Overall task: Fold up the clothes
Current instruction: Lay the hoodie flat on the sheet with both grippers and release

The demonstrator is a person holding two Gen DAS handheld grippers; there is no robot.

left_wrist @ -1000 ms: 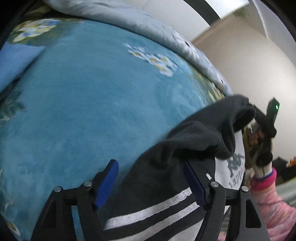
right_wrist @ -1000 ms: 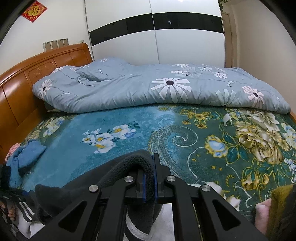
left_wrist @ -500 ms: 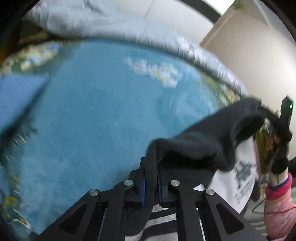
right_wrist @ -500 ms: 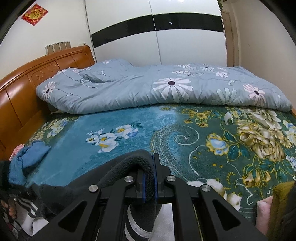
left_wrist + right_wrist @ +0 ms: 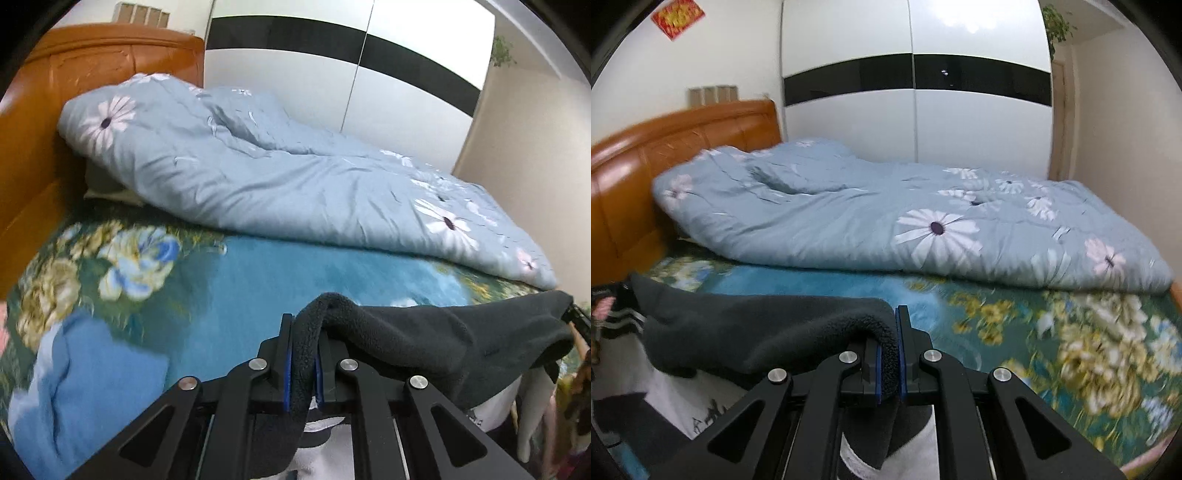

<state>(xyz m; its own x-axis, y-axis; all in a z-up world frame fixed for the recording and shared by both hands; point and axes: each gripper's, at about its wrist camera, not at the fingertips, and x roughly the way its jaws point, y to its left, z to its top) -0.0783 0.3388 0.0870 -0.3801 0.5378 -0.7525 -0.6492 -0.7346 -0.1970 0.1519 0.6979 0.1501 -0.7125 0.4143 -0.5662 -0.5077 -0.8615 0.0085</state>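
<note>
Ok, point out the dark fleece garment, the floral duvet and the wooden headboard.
dark fleece garment (image 5: 436, 332), left wrist view, on its raised fold.
floral duvet (image 5: 886, 221), right wrist view, on its middle.
wooden headboard (image 5: 683, 129), right wrist view, on its top panel.

Red paper sign (image 5: 678, 18) on wall: gold characters, blurred, unreadable. Dark print on garment's white panel (image 5: 709, 415): partly hidden, illegible. No other text.

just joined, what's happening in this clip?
A person with a tool in each hand is folding clothes at a bed. The left tool and right tool are each shut on the fleece edge of a dark garment, holding it stretched between them above the teal floral blanket.
</note>
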